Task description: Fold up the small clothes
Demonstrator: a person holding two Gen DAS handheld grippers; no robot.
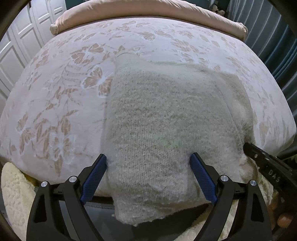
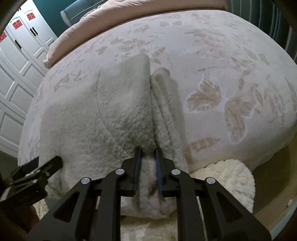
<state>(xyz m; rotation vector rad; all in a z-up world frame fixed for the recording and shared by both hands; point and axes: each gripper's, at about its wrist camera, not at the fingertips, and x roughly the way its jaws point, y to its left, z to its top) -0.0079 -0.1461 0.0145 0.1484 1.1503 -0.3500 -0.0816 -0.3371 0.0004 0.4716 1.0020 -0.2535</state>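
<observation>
A grey-beige knitted sweater (image 1: pixel 163 118) lies on the bed, its near end hanging over the front edge. My left gripper (image 1: pixel 150 159) is open, its blue-padded fingers (image 1: pixel 96 176) standing either side of the sweater's near hem, not pinching it. My right gripper (image 2: pixel 147 153) is shut on a bunched fold of the sweater (image 2: pixel 104 118) at its near right edge. The right gripper also shows in the left wrist view (image 1: pixel 259 155) at the sweater's right side. The left gripper shows at the lower left of the right wrist view (image 2: pixel 37 166).
The bed (image 1: pixel 55 103) has a pale floral cover. A pink rolled duvet (image 1: pixel 148 13) lies along its far side. White wardrobe doors (image 1: pixel 16 48) stand to the left, a teal curtain (image 1: pixel 278 46) to the right. A fluffy cream rug (image 2: pixel 228 178) lies below the front edge.
</observation>
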